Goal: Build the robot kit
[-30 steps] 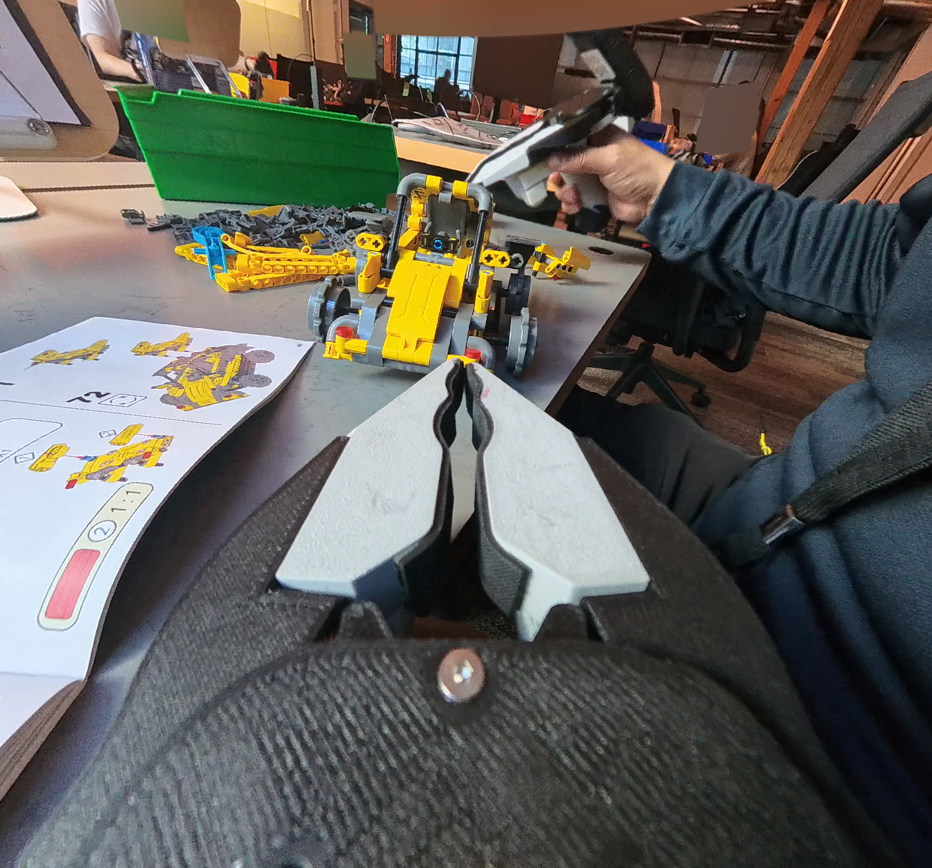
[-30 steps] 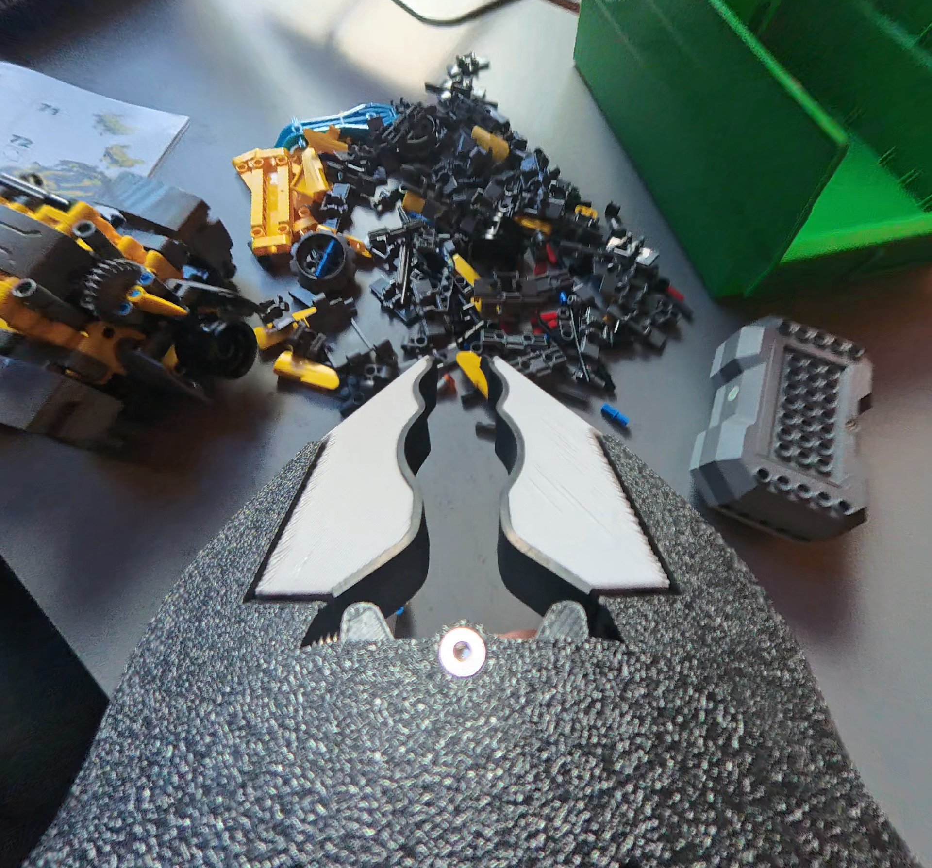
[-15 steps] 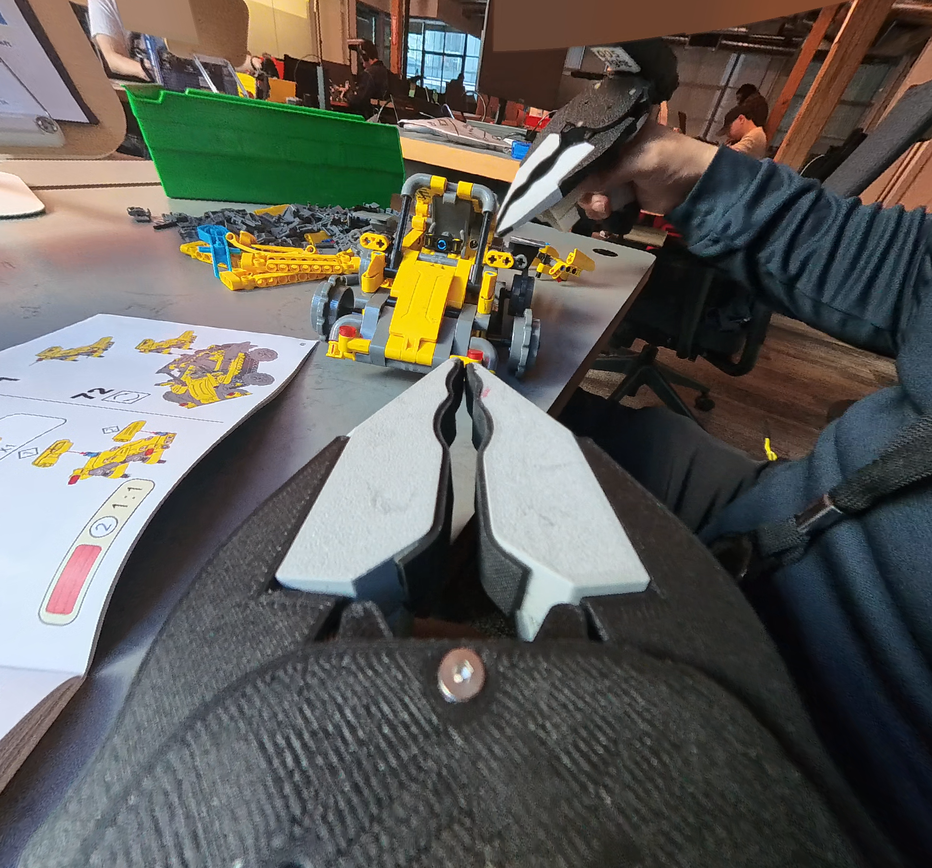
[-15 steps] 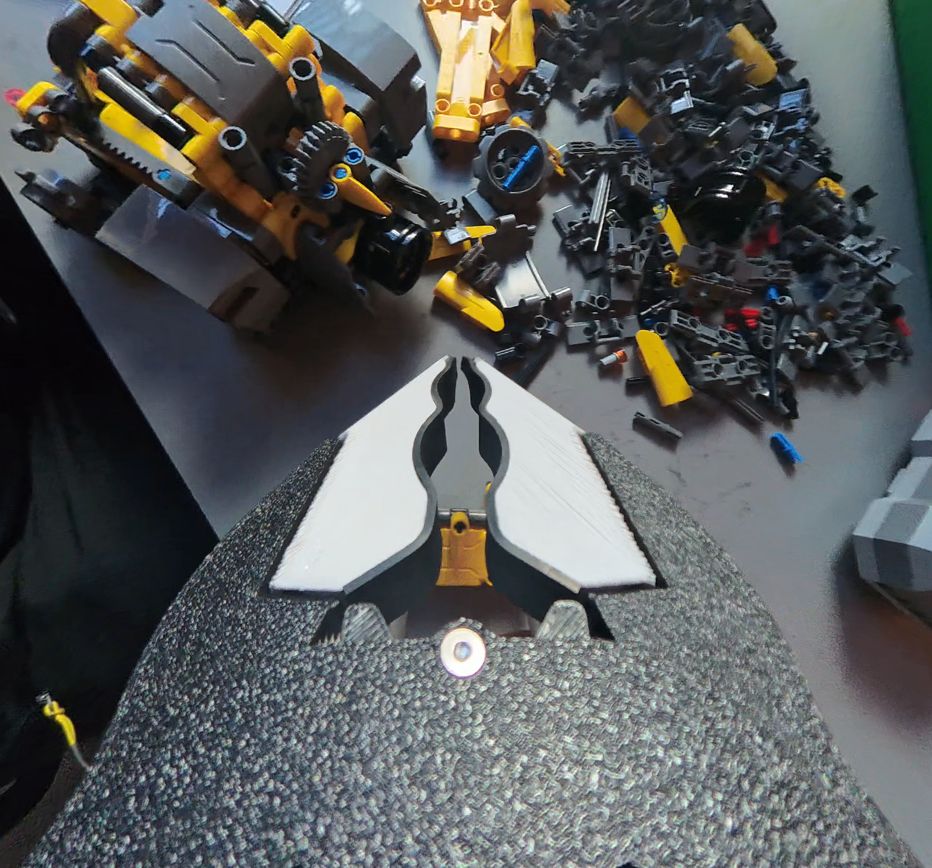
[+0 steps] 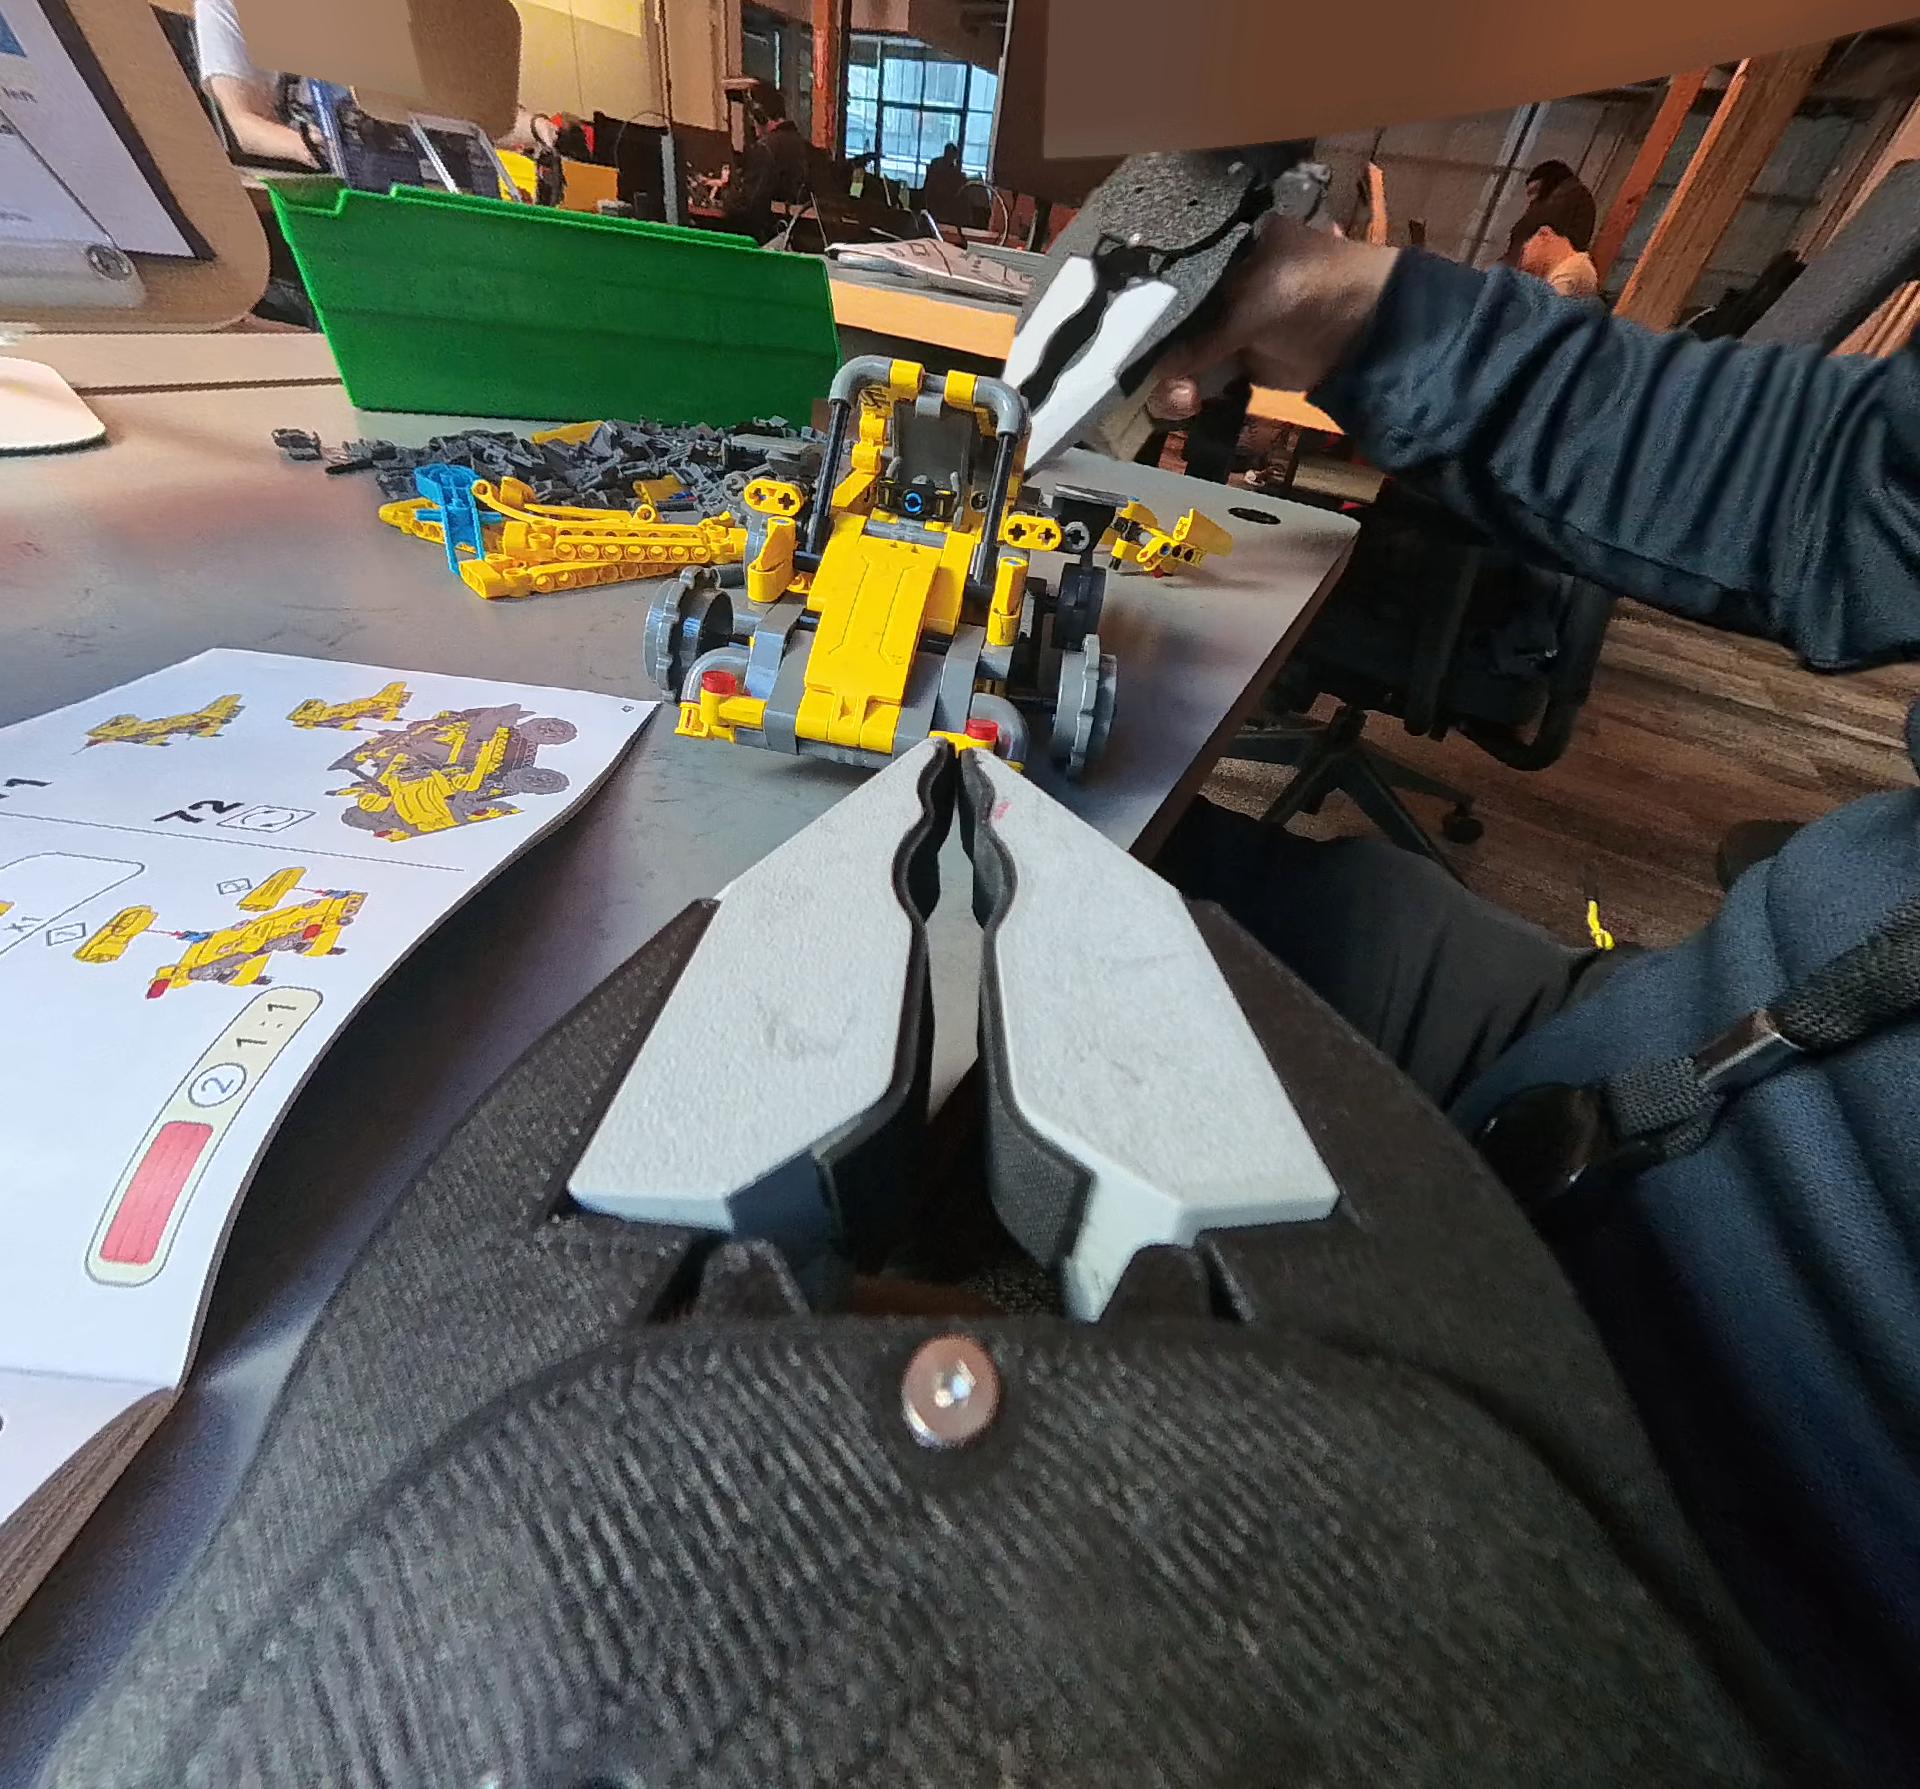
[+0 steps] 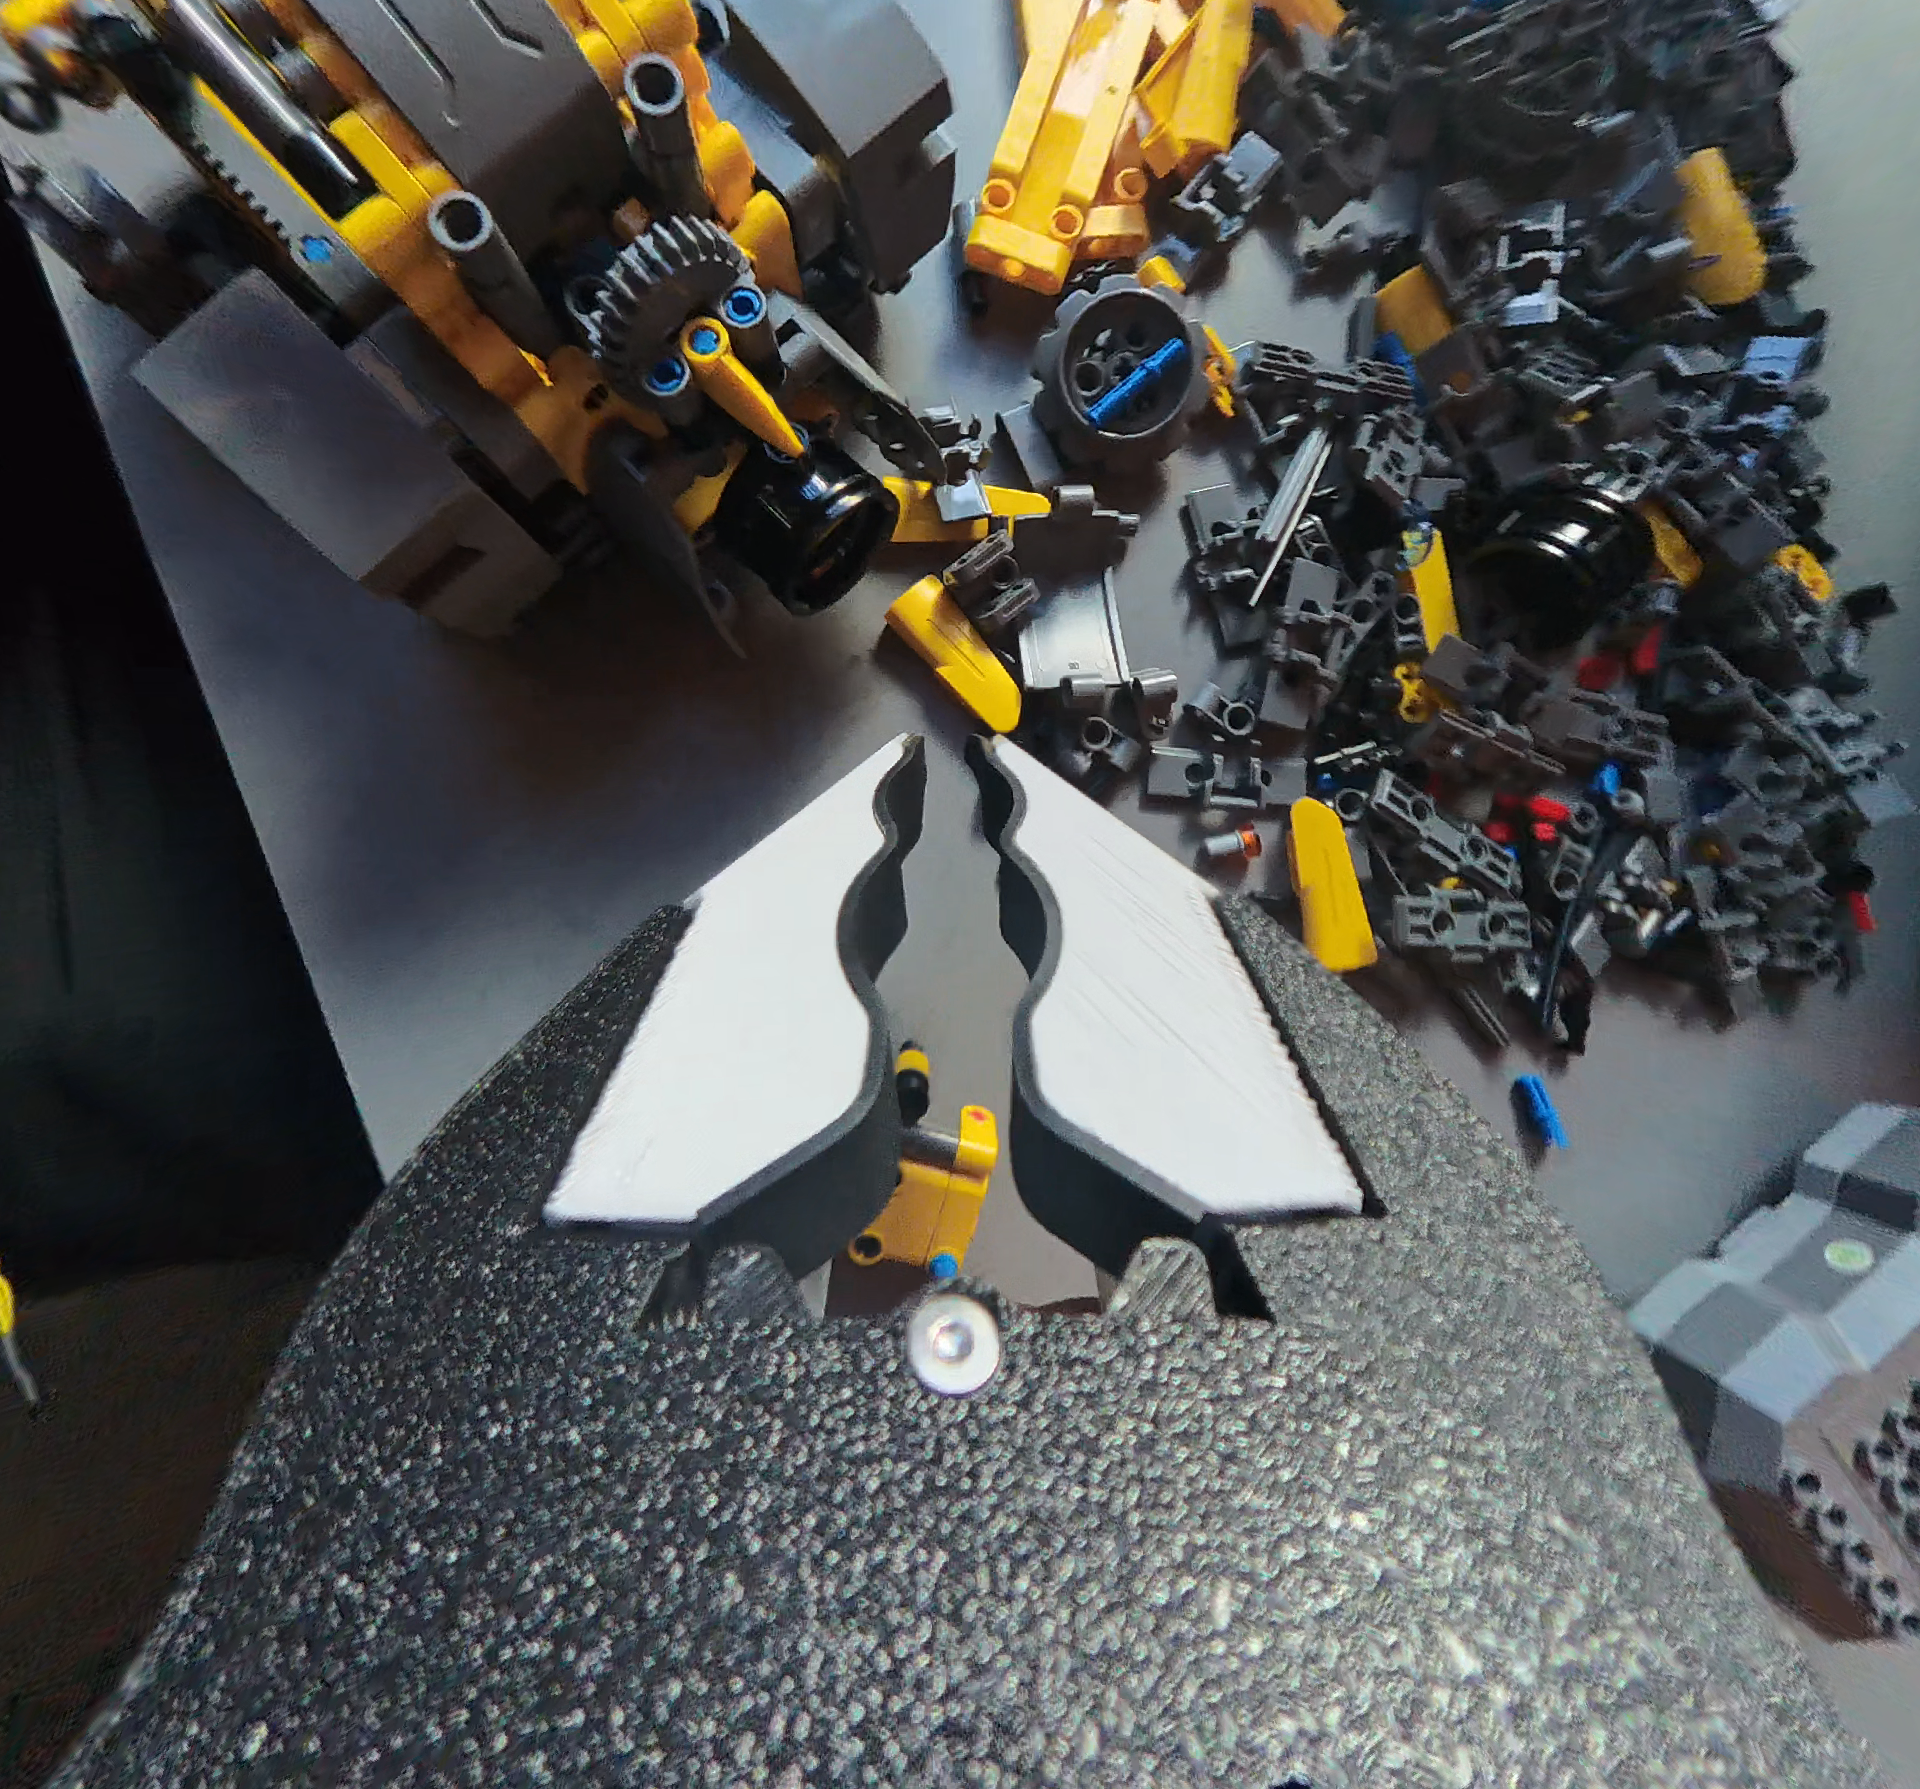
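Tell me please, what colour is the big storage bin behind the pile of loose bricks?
The bin is bright green, seen best in the left wrist view.

On the counter, the toy vehicle stands at 12 o'clock from the left gripper, near the counter's right edge. The instruction booklet lies at 9 o'clock. The pile of loose parts sits at 11 o'clock, with the bin behind it. The right gripper hangs at 1 o'clock, above the vehicle's rear.
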The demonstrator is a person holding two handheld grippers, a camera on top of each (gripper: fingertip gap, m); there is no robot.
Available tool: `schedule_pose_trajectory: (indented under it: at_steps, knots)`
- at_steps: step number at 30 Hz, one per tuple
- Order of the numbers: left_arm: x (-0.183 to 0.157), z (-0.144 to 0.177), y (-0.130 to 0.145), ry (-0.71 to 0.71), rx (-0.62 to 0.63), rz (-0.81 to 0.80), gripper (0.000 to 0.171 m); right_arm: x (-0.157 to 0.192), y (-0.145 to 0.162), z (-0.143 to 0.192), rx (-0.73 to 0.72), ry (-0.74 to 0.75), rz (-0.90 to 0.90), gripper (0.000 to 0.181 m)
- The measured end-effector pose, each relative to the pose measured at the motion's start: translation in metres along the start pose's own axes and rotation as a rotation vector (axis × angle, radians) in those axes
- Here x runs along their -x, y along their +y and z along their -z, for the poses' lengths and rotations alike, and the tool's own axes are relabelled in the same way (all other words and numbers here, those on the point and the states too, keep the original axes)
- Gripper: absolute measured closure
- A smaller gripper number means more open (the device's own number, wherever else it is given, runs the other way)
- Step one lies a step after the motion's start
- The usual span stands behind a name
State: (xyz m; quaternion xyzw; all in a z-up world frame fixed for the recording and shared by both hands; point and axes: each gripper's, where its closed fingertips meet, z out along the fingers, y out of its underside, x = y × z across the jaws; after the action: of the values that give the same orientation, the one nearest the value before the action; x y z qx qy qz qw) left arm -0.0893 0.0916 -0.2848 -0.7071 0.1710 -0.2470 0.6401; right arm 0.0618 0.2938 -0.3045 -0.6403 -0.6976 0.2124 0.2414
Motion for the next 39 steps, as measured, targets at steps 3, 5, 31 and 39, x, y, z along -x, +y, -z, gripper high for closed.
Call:
schedule_pose_trajectory:
  at_steps: [3,5,31,39]
  knots:
    - [0.000,0.000,0.000,0.001,0.001,0.000,0.171,0.003,0.001,-0.013,0.051,-0.051,0.038,0.169]
    - [0.000,0.000,0.000,0.002,0.000,-0.001,0.171,0.001,0.001,-0.019,0.077,-0.044,0.062,0.165]
    - [-0.015,-0.003,0.018,0.050,0.132,0.034,0.171,-0.002,0.003,-0.038,0.158,-0.125,0.039,0.163]
    - [-0.013,0.004,0.008,0.011,0.124,-0.045,0.171,0.000,0.007,-0.026,0.158,-0.078,0.012,0.177]
